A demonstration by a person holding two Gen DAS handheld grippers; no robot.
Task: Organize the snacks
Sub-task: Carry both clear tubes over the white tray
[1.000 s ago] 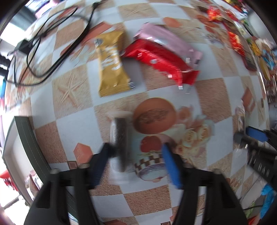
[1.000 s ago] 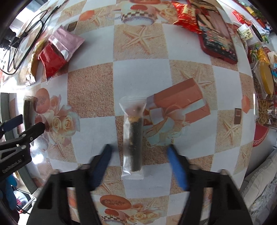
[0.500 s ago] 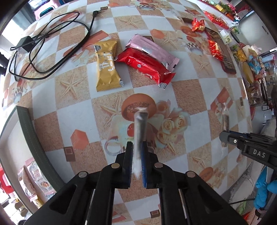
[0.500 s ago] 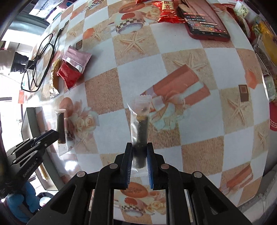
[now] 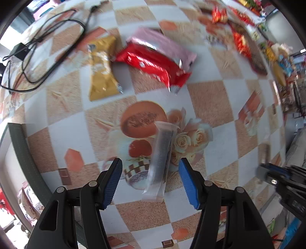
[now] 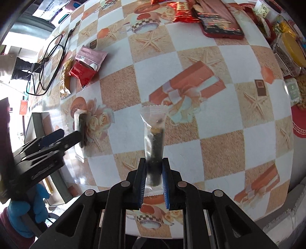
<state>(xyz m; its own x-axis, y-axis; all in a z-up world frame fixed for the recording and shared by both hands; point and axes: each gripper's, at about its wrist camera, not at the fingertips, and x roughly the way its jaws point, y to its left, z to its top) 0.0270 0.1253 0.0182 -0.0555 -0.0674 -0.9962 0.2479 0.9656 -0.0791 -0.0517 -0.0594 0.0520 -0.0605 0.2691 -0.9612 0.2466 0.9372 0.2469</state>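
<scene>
A dark snack stick in a clear wrapper [image 5: 161,153] is between the blue fingers of my left gripper [image 5: 150,183]. The jaws are opening and the pads stand clear of it; it leans nearer the right finger over the patterned tablecloth [image 5: 210,99]. My right gripper [image 6: 154,182] is shut on a second clear-wrapped dark stick [image 6: 155,143], held upright above the cloth. In the right wrist view, the left gripper [image 6: 57,138] shows at the left edge with its stick [image 6: 80,124]. A yellow packet [image 5: 102,70], a red packet [image 5: 153,63] and a pink packet [image 5: 164,46] lie grouped farther back.
A black cable with its charger [image 5: 38,47] lies at the back left. A red phone [image 6: 220,24], a red snack bag [image 6: 181,11] and several more snacks and jars [image 6: 292,49] line the far right. The table edge [image 5: 21,153] runs along the left.
The left jaws closed on the stick, lifted it, and have now spread apart, so it is loose between them. The right jaws closed on their stick and keep hold of it.
</scene>
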